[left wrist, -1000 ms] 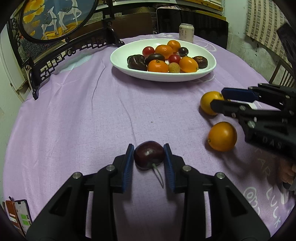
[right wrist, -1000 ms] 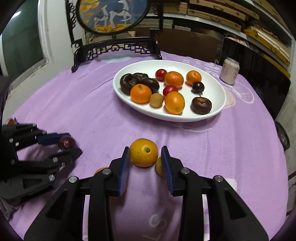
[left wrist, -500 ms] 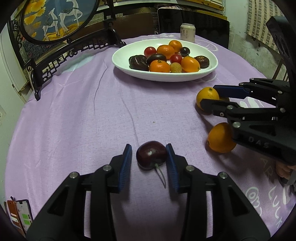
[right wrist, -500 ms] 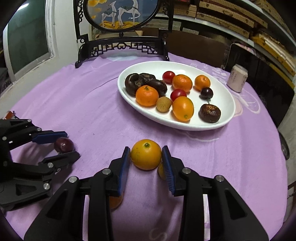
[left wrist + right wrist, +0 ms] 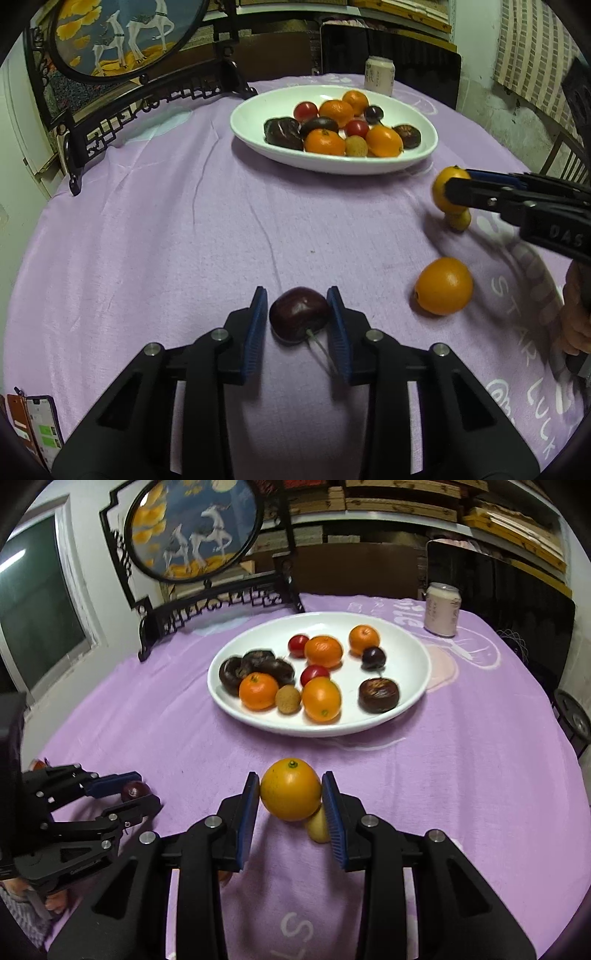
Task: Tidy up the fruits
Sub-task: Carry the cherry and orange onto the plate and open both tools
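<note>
A dark red cherry (image 5: pixel 299 314) with a pale stem lies on the purple cloth between the blue pads of my left gripper (image 5: pixel 297 317); the jaws are closing and both pads touch it. In the right wrist view the same cherry (image 5: pixel 133 790) shows in the left gripper (image 5: pixel 142 795) at far left. My right gripper (image 5: pixel 290 794) is shut on an orange (image 5: pixel 290 789), held just above a small yellow fruit (image 5: pixel 318 827). From the left wrist view, that right gripper (image 5: pixel 458 182) grips the orange (image 5: pixel 441 188) over the yellow fruit (image 5: pixel 458 220). Another orange (image 5: pixel 443 286) rests loose on the cloth.
A white dish (image 5: pixel 255 114) holding several oranges, red and dark fruits stands at the far middle; its rim (image 5: pixel 413 657) lies beyond the held orange. A drink can (image 5: pixel 442 609) is behind it. A black-framed deer screen (image 5: pixel 122 33) stands back left. A phone (image 5: pixel 40 432) lies bottom left.
The right gripper has carried its orange up and toward the dish, uncovering the small yellow fruit. The left jaws loosened slightly around the cherry, then closed back on it.
</note>
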Demonstrator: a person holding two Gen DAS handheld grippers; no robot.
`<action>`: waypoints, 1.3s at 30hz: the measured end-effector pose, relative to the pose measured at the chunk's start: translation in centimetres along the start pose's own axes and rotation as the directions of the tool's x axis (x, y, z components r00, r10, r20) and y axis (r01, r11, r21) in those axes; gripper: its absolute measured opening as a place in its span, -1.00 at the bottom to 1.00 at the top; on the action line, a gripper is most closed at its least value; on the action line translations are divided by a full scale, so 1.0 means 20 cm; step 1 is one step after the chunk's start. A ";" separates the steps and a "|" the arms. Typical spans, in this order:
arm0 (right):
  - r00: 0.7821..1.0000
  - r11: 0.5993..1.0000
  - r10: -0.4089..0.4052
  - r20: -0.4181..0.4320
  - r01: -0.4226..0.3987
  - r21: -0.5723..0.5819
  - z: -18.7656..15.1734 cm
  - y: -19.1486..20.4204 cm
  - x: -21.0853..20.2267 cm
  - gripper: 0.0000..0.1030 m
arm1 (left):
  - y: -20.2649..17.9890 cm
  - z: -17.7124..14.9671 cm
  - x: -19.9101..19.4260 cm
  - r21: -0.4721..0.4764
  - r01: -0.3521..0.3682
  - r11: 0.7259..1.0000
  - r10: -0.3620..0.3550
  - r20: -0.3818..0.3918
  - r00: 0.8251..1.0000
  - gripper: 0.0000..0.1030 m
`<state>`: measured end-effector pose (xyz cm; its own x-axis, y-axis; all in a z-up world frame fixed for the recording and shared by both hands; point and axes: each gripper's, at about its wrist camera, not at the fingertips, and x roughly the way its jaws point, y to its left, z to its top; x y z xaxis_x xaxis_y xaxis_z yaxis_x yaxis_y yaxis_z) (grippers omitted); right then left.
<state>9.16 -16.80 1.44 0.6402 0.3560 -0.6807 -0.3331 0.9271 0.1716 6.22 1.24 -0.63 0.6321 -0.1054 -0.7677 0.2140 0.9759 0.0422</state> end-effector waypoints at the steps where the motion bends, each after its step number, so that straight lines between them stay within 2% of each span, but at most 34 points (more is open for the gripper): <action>1: 1.000 1.000 0.014 0.010 -0.014 0.018 0.00 -0.02 -0.02 -0.34 | 0.01 0.00 -0.01 -0.006 0.000 1.000 0.000 0.008 1.000 -0.33; 6: 0.993 0.983 0.102 0.063 -0.110 0.149 0.03 -0.16 -0.12 -0.34 | 0.02 0.03 -0.04 -0.026 0.005 1.000 -0.004 0.035 0.999 -0.34; 12: 0.995 0.981 0.091 0.048 -0.098 0.169 0.03 -0.19 -0.11 -0.34 | 0.01 0.03 -0.03 -0.017 0.009 1.000 -0.009 0.029 1.000 -0.34; 16: 0.988 0.983 0.157 0.008 -0.157 0.090 0.03 -0.06 -0.04 -0.33 | 0.00 0.03 -0.01 -0.002 0.019 1.000 -0.019 0.009 1.000 -0.34; 22: 0.966 0.955 0.240 -0.097 -0.253 -0.153 -0.05 0.29 0.00 -0.33 | 0.05 -0.01 -0.06 -0.013 0.009 1.000 -0.009 0.020 1.000 -0.33; 24: 0.967 0.941 0.231 -0.110 -0.251 -0.228 -0.08 0.37 0.00 -0.32 | 0.07 -0.02 -0.07 -0.026 0.017 1.000 -0.017 0.015 1.000 -0.33; 27: 0.985 0.928 0.149 -0.086 -0.169 -0.332 -0.10 0.46 0.03 -0.24 | 0.07 -0.03 -0.04 -0.021 0.025 0.999 -0.025 -0.012 1.000 -0.33; 30: 0.993 0.913 0.083 -0.083 -0.110 -0.393 -0.09 0.48 0.08 -0.24 | 0.06 -0.04 0.00 -0.004 0.014 1.000 -0.014 -0.046 0.999 -0.33; 32: 0.992 0.920 0.052 -0.116 -0.093 -0.380 -0.08 0.43 0.13 -0.24 | 0.06 -0.04 0.00 -0.009 0.021 1.000 -0.021 -0.048 0.999 -0.33; 34: 0.984 0.941 0.066 -0.166 -0.117 -0.316 -0.07 0.36 0.20 -0.28 | 0.06 -0.05 -0.01 -0.012 0.021 1.000 -0.021 -0.048 0.999 -0.33; 39: 0.981 0.956 0.106 -0.164 -0.146 -0.253 -0.06 0.31 0.19 -0.30 | 0.07 -0.08 -0.04 -0.018 0.025 1.000 -0.026 -0.039 0.999 -0.40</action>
<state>8.77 -9.84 -0.95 0.4793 0.4284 -0.7660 -0.5870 0.8053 0.0832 4.75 2.99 -1.04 0.5969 -0.1232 -0.7928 0.2168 0.9762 0.0115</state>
